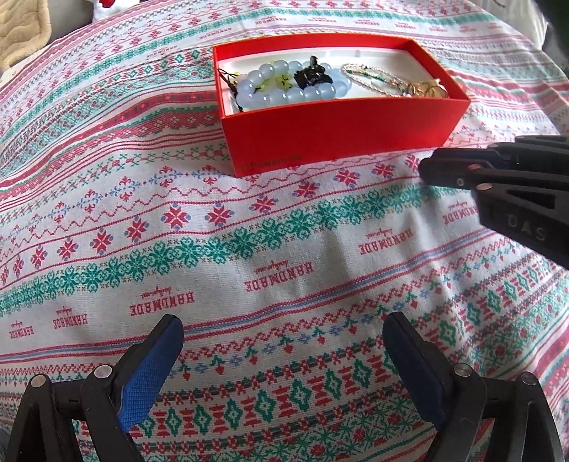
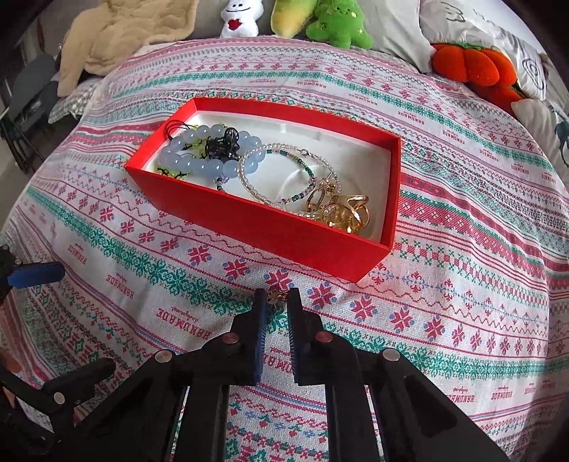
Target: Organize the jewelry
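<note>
A red box [image 2: 270, 234] with a white lining stands on the patterned cloth. In it lie a pale blue bead bracelet [image 2: 199, 156], a black trinket [image 2: 222, 144], a clear and green bead bracelet [image 2: 281, 174] and gold rings [image 2: 345, 213]. My right gripper [image 2: 277, 295] is just in front of the box's near wall, its jaws nearly together on a small gold piece [image 2: 279, 293] at the tips. From the left wrist view it [image 1: 423, 172] comes in from the right, beside the box [image 1: 334, 128]. My left gripper [image 1: 282, 330] stands open over bare cloth, nothing between its blue pads [image 1: 145, 373].
The patterned cloth [image 2: 444, 302] covers a bed. Plush toys line the far edge: a white one [image 2: 240, 17], a green one [image 2: 338, 25] and an orange one [image 2: 473, 65]. A beige blanket [image 2: 117, 35] lies at the back left, pillows [image 2: 394, 28] at the back right.
</note>
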`<state>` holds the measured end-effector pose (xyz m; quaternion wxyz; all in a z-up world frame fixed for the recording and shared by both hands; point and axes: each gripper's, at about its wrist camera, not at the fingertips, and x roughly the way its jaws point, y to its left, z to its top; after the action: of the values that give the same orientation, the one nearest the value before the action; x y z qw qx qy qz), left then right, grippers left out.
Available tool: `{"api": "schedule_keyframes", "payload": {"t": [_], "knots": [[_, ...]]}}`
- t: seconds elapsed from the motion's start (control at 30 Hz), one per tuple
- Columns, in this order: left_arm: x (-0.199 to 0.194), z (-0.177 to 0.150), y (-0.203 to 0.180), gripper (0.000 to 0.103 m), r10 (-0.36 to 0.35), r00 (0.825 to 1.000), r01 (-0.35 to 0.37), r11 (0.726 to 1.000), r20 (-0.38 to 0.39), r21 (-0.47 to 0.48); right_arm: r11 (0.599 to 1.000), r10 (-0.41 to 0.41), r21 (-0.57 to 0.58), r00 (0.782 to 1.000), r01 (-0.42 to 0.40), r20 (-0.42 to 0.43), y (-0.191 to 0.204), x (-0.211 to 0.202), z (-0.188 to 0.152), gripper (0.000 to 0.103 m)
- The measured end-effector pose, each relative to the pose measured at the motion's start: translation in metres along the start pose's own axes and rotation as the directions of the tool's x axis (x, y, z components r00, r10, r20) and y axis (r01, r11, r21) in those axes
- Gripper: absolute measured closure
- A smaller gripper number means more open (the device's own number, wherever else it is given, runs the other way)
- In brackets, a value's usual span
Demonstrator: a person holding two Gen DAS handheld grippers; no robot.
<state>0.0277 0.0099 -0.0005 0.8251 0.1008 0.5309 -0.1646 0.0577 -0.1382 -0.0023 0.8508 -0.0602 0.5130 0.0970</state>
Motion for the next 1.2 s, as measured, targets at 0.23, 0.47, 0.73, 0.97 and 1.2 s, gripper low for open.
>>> {"api": "schedule_keyframes", "payload": {"t": [0.23, 0.47, 0.73, 0.97, 1.2], "knots": [[-0.003, 0.001, 0.009, 0.009, 0.0, 1.0, 0.0, 1.0, 0.005, -0.02, 0.999, 0.033, 0.026, 0.997, -0.035, 0.07, -0.005, -0.028, 0.01, 0.091], [0.002, 0.008, 0.007, 0.009, 0.006, 1.0, -0.006, 1.0, 0.0, -0.027, 0.995, 0.04, 0.082, 0.99, -0.051, 0.138, -0.016, -0.043, 0.026, 0.091], [0.008, 0.014, 0.002, 0.009, 0.01, 1.0, -0.01, 1.0, -0.001, -0.026, 0.988, 0.056, 0.135, 0.989, -0.075, 0.136, -0.027, -0.032, 0.04, 0.091], [0.002, 0.017, 0.005, 0.009, 0.001, 1.0, -0.001, 0.999, 0.016, -0.045, 0.979, 0.076, 0.177, 0.988, -0.099, 0.132, -0.035, -0.038, 0.039, 0.066], [-0.007, 0.016, 0.008, 0.009, 0.009, 0.999, -0.006, 0.997, 0.041, -0.072, 0.973, 0.064, 0.212, 0.989, -0.091, 0.133, -0.042, -0.061, 0.025, 0.056]]}}
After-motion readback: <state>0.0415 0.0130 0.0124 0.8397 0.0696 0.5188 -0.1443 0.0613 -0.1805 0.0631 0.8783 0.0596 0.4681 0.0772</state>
